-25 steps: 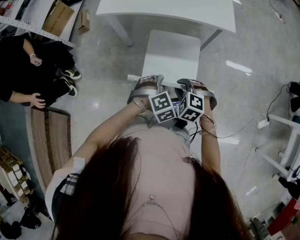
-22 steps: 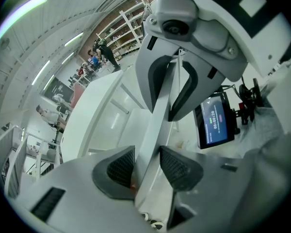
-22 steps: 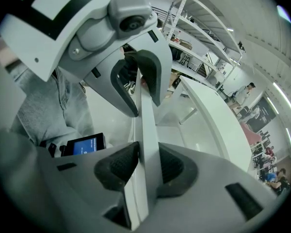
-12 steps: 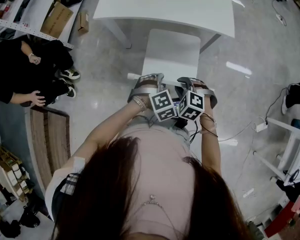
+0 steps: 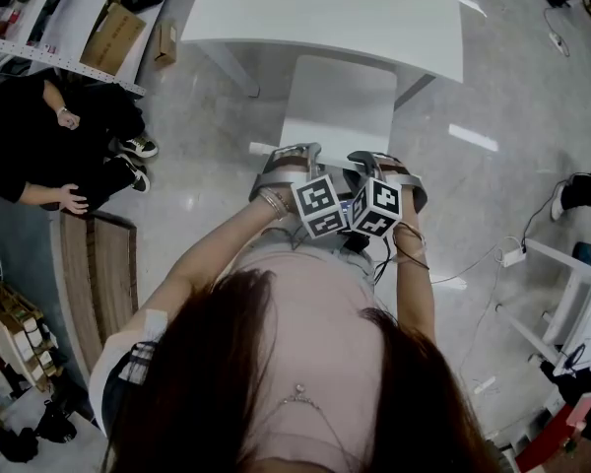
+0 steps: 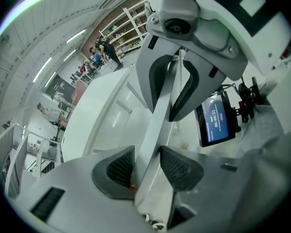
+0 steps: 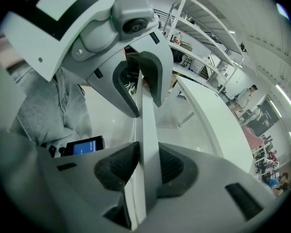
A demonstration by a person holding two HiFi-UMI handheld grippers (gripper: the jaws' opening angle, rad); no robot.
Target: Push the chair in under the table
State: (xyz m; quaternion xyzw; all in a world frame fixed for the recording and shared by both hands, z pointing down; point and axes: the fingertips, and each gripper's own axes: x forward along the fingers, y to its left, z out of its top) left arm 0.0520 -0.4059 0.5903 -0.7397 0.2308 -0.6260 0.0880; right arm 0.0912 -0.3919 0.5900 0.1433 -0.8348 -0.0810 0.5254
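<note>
A glossy grey floor (image 5: 202, 200) runs under everything, with shelves along the left and a loose cable (image 5: 473, 256) trailing on the right. Nearest the person, the left gripper (image 6: 145, 166) and the right gripper (image 7: 143, 166) sit side by side, each clamped on the thin top rail (image 7: 146, 130) of the white chair (image 5: 340, 106); both gripper views show the rail pinched between the dark pads. Beyond them the seat reaches towards the white table (image 5: 325, 8), with its far edge just at the tabletop's near edge and most of it out in the open. The hold is high and on a narrow rail, so a hard shove could tip the chair forward instead of sliding it if a foot catches on the floor. The pads could also slide along the rail. The seat looks nearer the right table leg (image 5: 415, 75) than the left one (image 5: 234, 65), so an uneven push from the two hands could swing a corner into that leg. A seated person (image 5: 49, 136) at the far left is well apart.
</note>
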